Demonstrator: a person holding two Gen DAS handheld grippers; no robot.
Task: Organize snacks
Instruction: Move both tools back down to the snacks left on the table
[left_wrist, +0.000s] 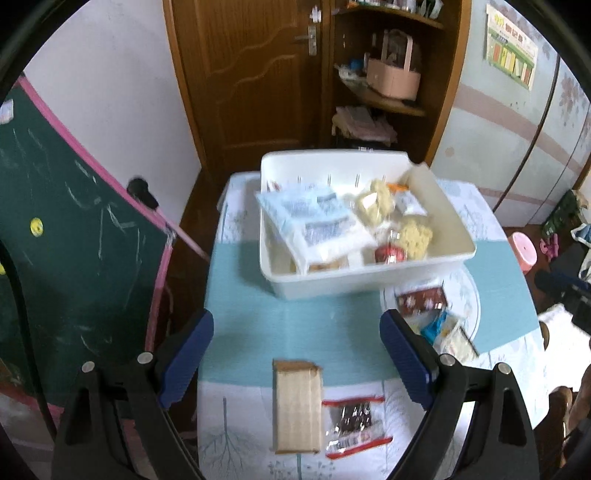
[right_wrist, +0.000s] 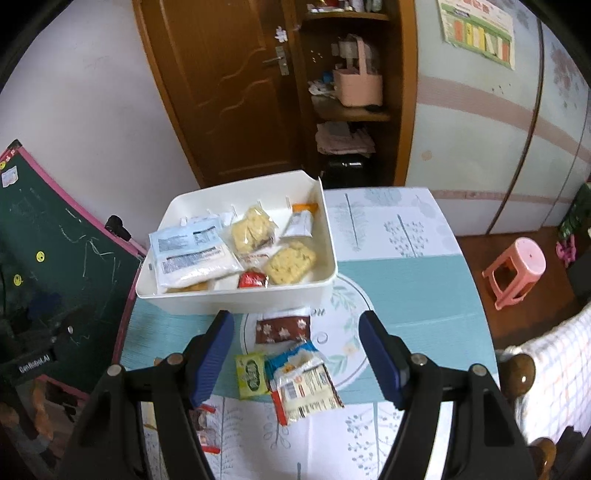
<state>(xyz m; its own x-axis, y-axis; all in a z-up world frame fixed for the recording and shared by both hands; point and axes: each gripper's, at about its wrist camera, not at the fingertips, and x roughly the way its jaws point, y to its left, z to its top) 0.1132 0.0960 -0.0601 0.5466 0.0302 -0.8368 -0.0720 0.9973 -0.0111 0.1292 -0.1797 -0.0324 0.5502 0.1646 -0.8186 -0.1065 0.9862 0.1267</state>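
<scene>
A white bin (left_wrist: 354, 286) (right_wrist: 229, 301) holding several snack packets stands on the far part of the table. My left gripper (left_wrist: 297, 354) is open and empty, hovering above a small brown cardboard box (left_wrist: 296, 406) and a red-edged clear packet (left_wrist: 352, 424). My right gripper (right_wrist: 297, 354) is open and empty above a brown packet (right_wrist: 282, 329), a green packet (right_wrist: 252, 374) and a blue and white packet (right_wrist: 304, 384) lying loose on the table. The brown packet (left_wrist: 423, 299) also shows at the right in the left wrist view.
The table wears a teal and white cloth (left_wrist: 255, 317) (right_wrist: 417, 295). A green chalkboard (left_wrist: 66, 236) leans at the left. A wooden door (left_wrist: 255, 74) and shelves (left_wrist: 384, 96) stand behind. A pink stool (right_wrist: 515, 271) stands on the floor at the right.
</scene>
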